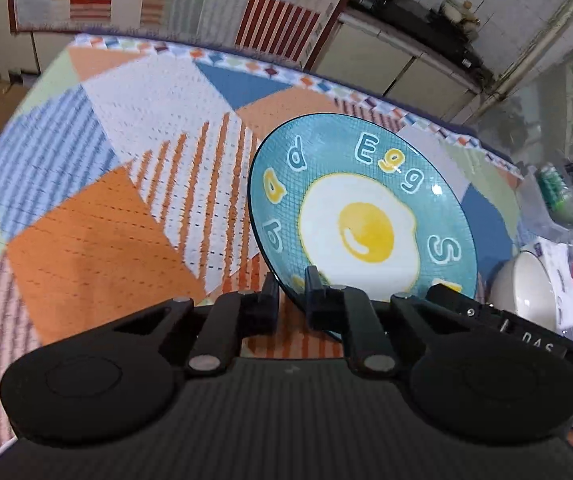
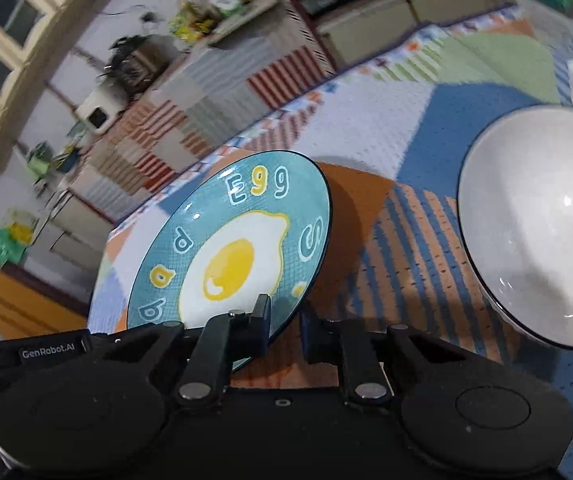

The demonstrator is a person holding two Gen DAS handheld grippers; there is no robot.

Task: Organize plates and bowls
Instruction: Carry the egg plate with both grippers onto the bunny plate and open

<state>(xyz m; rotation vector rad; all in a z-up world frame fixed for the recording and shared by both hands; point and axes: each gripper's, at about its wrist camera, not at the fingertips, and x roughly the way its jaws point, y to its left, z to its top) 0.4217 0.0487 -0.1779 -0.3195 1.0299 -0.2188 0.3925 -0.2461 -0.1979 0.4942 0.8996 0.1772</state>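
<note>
Trouble looms: both tools, left tool [image 1: 292,294] and right tool [image 2: 284,314], pinch the tilted teal ceramic fried-egg plate [image 1: 362,216] by its rim; uneven pulls could slip it onto the white glazed bowl [image 2: 534,232].

left wrist: close, downward | right wrist: close, perhaps tilted | shared: plate [image 1: 362,216]

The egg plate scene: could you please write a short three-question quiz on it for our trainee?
1. True or false: only the left tongs clamp the teal egg plate.
2. In the right wrist view, what lies to the right of the plate? A) white bowl B) red mug C) fork
3. Fill in: the word lettered along the plate's far rim reads ____.

Key: 1 false, the right tongs clamp its rim too; 2 A; 3 Egg.
</note>
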